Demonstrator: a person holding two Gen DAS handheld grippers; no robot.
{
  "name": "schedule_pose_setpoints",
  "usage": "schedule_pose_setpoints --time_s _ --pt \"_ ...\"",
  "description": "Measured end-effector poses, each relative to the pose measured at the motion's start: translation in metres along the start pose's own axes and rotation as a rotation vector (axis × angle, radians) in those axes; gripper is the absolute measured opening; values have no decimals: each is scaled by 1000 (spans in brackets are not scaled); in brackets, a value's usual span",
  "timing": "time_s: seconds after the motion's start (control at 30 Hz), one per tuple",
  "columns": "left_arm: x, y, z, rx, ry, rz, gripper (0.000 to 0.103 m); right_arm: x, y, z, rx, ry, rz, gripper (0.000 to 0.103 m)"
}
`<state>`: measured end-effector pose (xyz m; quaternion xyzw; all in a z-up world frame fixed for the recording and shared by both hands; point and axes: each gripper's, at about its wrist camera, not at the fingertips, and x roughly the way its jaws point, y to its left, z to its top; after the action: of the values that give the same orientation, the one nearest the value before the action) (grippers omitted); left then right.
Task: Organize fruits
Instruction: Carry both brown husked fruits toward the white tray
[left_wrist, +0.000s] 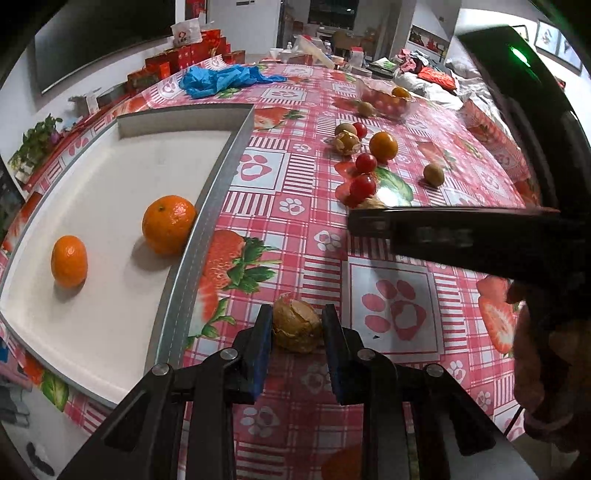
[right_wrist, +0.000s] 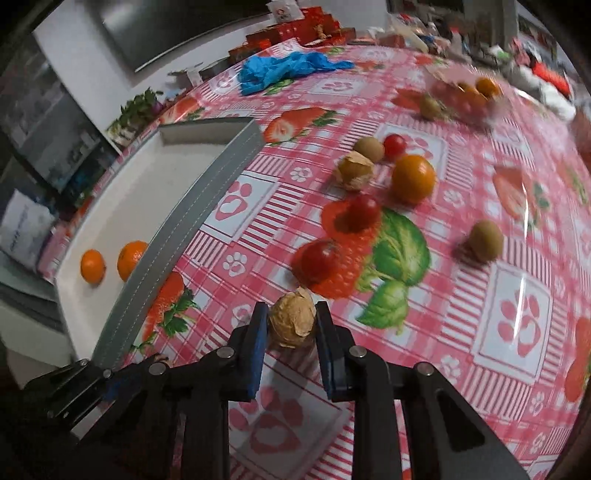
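My left gripper (left_wrist: 297, 321) is shut on a papery brown husked fruit (left_wrist: 296, 326), just above the tablecloth beside the white tray (left_wrist: 207, 206). Two tangerines (left_wrist: 168, 225) (left_wrist: 69, 261) lie in the tray. My right gripper (right_wrist: 291, 317) is shut on another husked fruit (right_wrist: 291, 324); its black body (left_wrist: 461, 232) crosses the left wrist view. On the cloth ahead lie an orange (right_wrist: 413, 179), cherry tomatoes (right_wrist: 320, 259) (right_wrist: 364, 210), a husked fruit (right_wrist: 354, 170) and small brown-green fruits (right_wrist: 484, 240).
A red-and-white strawberry-print tablecloth (right_wrist: 517, 314) covers the table. Crumpled blue gloves (left_wrist: 221, 79) lie at the far side. A clear box of tomatoes and an orange (left_wrist: 388, 98) sits far right. Red boxes (left_wrist: 177, 61) and clutter line the far edge.
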<state>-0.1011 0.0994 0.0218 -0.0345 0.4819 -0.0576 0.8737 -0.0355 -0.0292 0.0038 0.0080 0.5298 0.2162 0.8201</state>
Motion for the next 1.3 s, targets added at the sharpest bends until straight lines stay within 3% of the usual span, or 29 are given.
schedule_pose_setpoints --time_s 0.2,0.5,1.3 --pt "-10 4 8 -32 -18 -31 29 -12 -12 -3 31 3 10 27" --pt "-40 15 27 -28 -104 -19 29 -27 5 4 -14 -23 19 27" --pt "-68 114 61 -108 -185 164 29 -29 82 45 -180 -47 37 27"
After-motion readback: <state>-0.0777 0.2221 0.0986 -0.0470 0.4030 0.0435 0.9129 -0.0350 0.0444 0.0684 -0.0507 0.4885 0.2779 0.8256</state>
